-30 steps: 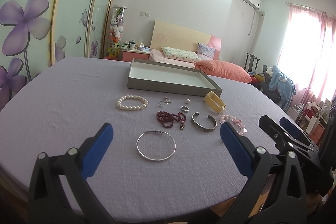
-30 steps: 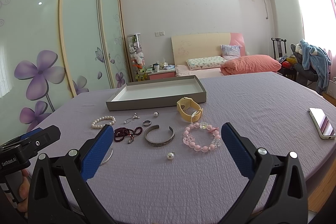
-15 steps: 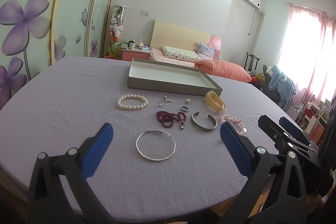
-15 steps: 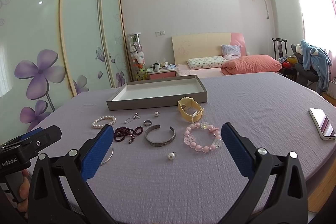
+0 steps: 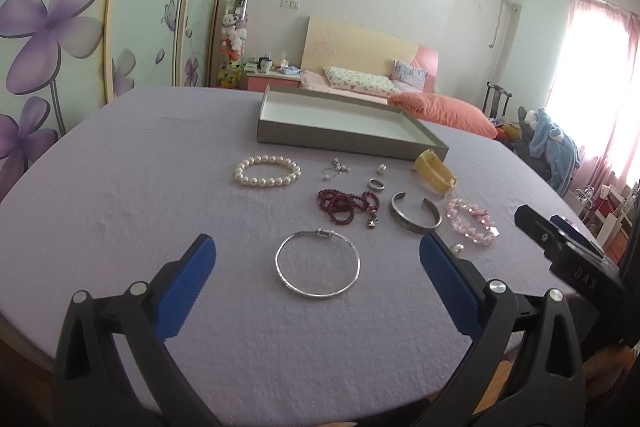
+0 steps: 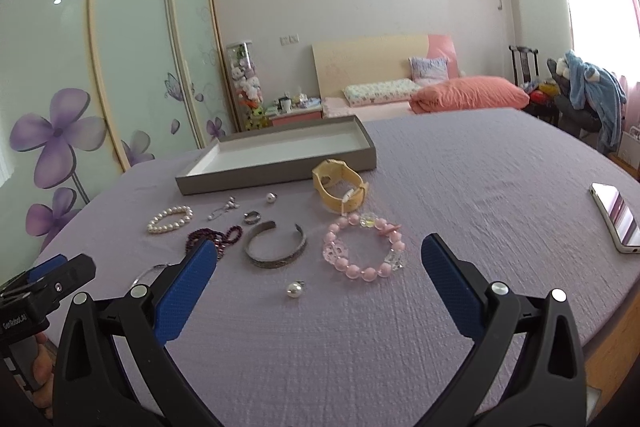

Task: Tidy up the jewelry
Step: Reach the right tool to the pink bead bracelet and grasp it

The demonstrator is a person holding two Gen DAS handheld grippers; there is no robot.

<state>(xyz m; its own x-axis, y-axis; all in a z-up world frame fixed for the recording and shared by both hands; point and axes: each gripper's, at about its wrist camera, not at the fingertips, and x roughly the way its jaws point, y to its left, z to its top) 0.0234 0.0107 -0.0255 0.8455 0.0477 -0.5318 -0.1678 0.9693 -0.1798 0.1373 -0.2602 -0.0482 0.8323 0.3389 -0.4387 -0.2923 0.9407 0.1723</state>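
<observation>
Jewelry lies on a lilac tablecloth before an empty grey tray (image 5: 340, 137) (image 6: 280, 171). In the left wrist view: a thin silver bangle (image 5: 318, 269), a pearl bracelet (image 5: 267, 171), a dark red bead necklace (image 5: 346, 205), a silver cuff (image 5: 416, 217), a ring (image 5: 376, 184), a yellow watch (image 5: 434, 173). In the right wrist view: a pink bead bracelet (image 6: 362, 247), the cuff (image 6: 276, 245), a loose pearl (image 6: 294, 290), the watch (image 6: 340, 187). My left gripper (image 5: 316, 273) is open above the bangle. My right gripper (image 6: 316, 273) is open near the pink bracelet.
A phone (image 6: 614, 217) lies on the table at the far right. The table edge curves close at the right and front. A bed (image 6: 400, 95), a wardrobe with flower doors (image 5: 60, 27) and a chair with clothes (image 6: 584, 95) stand beyond the table.
Both grippers have edged slightly forward toward the jewelry. The jaws stay open and nothing on the table has moved.
</observation>
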